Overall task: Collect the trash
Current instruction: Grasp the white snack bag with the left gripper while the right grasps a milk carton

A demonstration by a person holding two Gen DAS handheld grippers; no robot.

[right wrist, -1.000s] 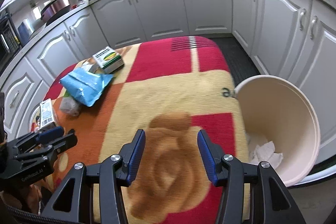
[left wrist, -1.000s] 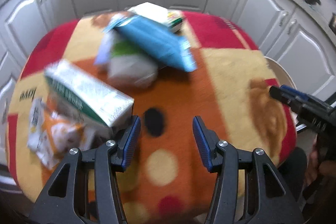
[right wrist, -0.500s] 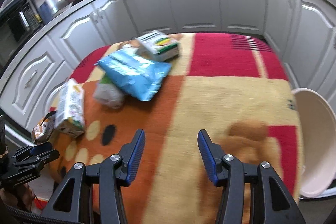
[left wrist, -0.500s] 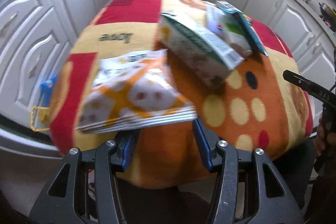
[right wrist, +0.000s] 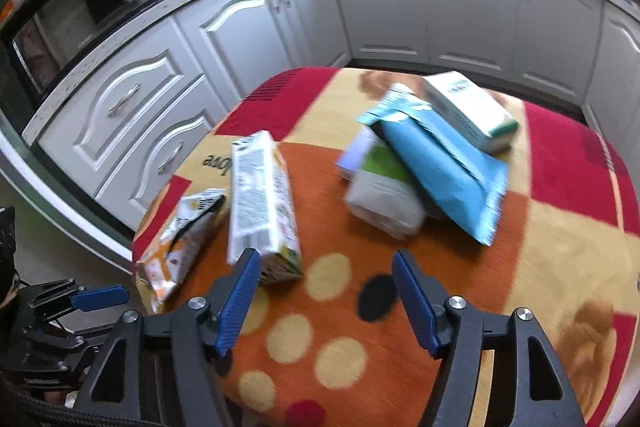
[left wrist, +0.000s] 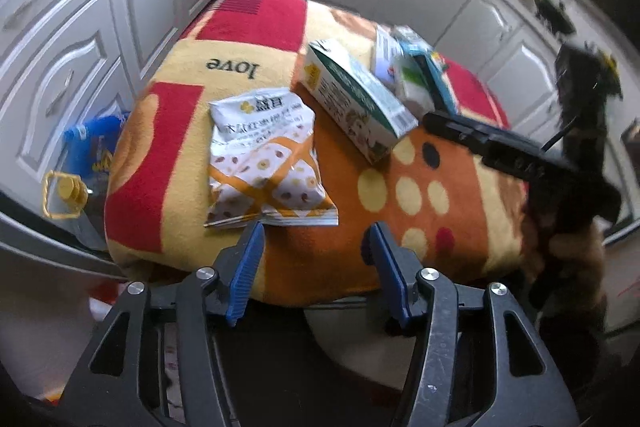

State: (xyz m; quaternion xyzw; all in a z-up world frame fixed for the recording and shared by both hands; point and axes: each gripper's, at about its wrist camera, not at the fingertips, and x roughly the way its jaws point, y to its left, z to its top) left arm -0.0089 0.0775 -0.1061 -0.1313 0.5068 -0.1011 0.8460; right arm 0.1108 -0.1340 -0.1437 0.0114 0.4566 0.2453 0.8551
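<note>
My left claw (left wrist: 312,239) is spread, empty, with the snack bag (left wrist: 266,159) at its 11 o'clock; my right claw (right wrist: 326,269) is spread beside the carton (right wrist: 262,203) on the tabletop (right wrist: 540,267).

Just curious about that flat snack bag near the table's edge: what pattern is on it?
The snack bag is white with orange crossing bands and small round dots, clearest in the left wrist view.

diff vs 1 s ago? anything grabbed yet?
Nothing grabbed. The left claw swung left, from the table's middle to the snack bag at the near edge. The right claw panned left off the bin, which is out of view, toward the carton and blue pouch. Both claws stay open and empty; the trash looks unmoved on the blanket.
</note>
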